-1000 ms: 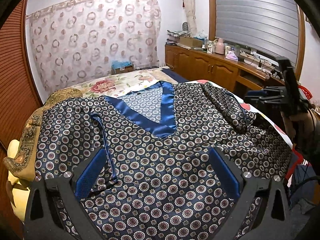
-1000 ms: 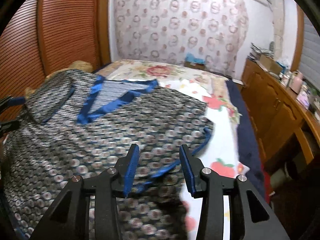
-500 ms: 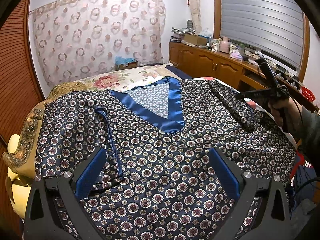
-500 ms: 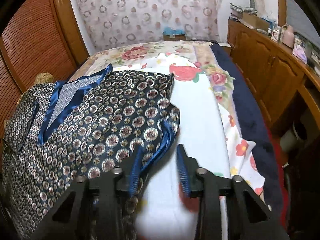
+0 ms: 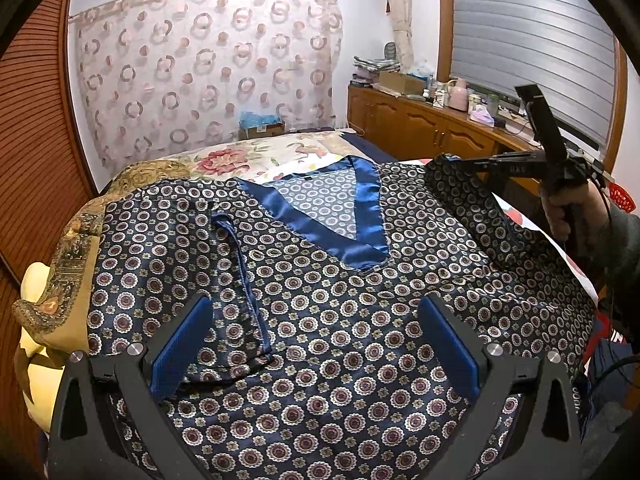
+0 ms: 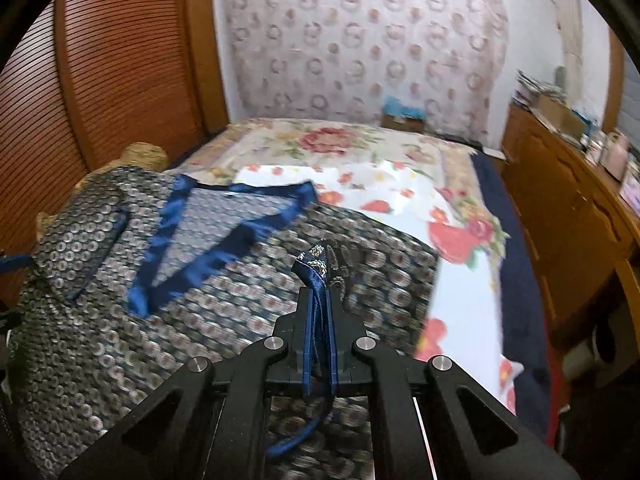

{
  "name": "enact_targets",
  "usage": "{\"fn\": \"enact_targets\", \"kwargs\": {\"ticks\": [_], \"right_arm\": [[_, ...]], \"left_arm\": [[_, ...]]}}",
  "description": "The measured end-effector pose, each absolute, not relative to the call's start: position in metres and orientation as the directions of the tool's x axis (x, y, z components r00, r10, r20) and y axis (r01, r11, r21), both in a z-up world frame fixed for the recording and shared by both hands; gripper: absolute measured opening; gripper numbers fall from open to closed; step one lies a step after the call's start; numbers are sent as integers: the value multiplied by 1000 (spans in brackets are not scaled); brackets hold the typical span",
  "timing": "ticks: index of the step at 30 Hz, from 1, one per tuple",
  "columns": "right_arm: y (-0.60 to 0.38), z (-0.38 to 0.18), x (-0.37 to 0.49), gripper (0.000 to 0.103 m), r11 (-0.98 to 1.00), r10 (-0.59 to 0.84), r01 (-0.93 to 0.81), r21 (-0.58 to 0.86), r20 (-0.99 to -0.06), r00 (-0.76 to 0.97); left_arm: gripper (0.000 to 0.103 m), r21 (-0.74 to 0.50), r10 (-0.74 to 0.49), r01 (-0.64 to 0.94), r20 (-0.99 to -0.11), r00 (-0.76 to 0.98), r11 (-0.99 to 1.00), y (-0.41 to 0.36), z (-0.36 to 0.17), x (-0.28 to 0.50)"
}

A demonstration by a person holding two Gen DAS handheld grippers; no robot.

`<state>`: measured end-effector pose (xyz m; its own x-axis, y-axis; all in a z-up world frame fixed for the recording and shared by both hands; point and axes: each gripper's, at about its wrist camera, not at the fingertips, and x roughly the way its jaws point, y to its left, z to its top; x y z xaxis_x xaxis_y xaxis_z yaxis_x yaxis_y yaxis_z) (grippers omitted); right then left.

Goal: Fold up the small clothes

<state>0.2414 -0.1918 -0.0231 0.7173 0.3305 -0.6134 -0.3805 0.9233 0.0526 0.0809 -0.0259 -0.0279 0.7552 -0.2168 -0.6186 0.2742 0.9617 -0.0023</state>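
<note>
The right gripper (image 6: 319,320) has just snapped shut on the blue edge of the shirt (image 5: 320,320) lying flat on the bed (image 6: 460,308), so folding can start, while the left gripper (image 5: 316,344) hangs open above it.

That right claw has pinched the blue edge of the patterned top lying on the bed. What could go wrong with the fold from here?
The right claw grips only the thin blue satin trim of the navy circle-patterned silky top; slippery fabric could slide out mid-fold.

The left claw stands open above the top, pinning nothing, so the whole garment may drag across the floral bedsheet instead of folding.

The already folded left sleeve could come undone if the cloth shifts.
</note>
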Motion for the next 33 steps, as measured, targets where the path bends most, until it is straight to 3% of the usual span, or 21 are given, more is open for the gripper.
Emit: {"fn": "enact_targets", "kwargs": {"ticks": [3,5,7,8,16,22,28,31,33], "right_arm": [[-187,-21,238,10,913,350,-404,50,-603,717],[-192,-13,229,21,905,368,-424,42,-578,728],[-196,-12,224,49,906,368,-421,34,-552,748],[-199,-12,223,51,913,354,-408,27,-550,757],[-221,-39,240,52,960,189,-279,-38,-648,738],[-231,-67,275,52,972,141,-232,-33,-708,692],[-228,-79,304,52,972,142,-235,-26,-731,667],[-227,-85,313,52,970,139,-241,-33,-739,659],[-227,-84,312,52,970,145,-243,-29,-731,666]], "left_arm": [[103,-8,-214,265,-616,758,964,-21,-27,82],[103,-18,-218,263,-615,758,965,-17,-26,83],[103,-19,-218,263,-620,754,965,-15,-27,85],[103,-13,-211,259,-621,755,966,-14,-27,86],[103,-10,-197,242,-616,763,970,6,-23,98],[103,58,-113,192,-632,767,980,33,-19,124],[103,35,-67,119,-652,755,992,74,-18,161],[95,10,-67,98,-663,746,995,92,-20,176],[82,0,-60,81,-673,737,997,103,-22,187]]}}
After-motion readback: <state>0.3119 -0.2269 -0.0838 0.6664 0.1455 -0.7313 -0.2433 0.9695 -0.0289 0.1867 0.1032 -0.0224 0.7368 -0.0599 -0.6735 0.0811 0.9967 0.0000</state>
